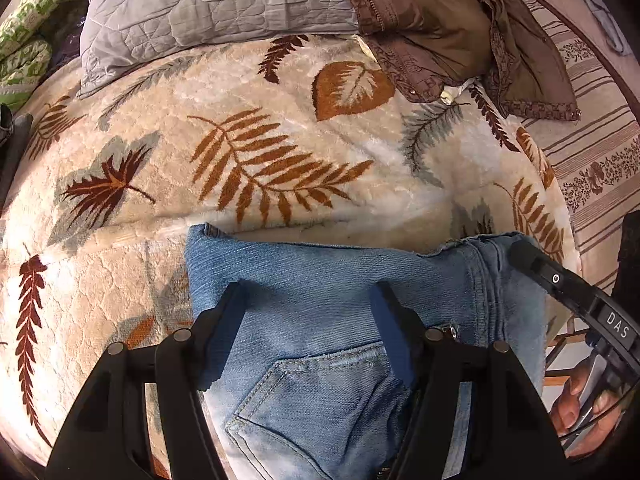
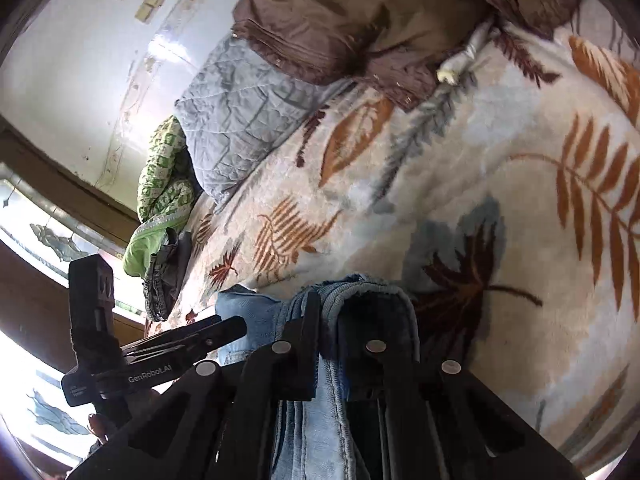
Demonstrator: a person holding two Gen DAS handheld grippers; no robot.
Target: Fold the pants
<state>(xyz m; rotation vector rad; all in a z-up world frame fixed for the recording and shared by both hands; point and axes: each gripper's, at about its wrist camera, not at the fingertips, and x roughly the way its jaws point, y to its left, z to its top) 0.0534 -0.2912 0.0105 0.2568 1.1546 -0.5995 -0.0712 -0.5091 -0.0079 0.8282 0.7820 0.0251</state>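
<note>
Leafy blanket (image 1: 280, 152) is covering the bed, and the jeans (image 1: 320, 280) are lying folded on its near edge. Left claw (image 1: 308, 300) is hanging released over them; right claw (image 2: 328, 320) is pinching their thick edge, so it should be pulling slowly and evenly

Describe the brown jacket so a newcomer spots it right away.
Start from the cream blanket printed with autumn leaves that covers the bed. At its far edge a grey quilted pillow lies on it, and the brown jacket is crumpled right beside that pillow. It alone is plain shiny brown, with a patterned trim along its edges.
</note>
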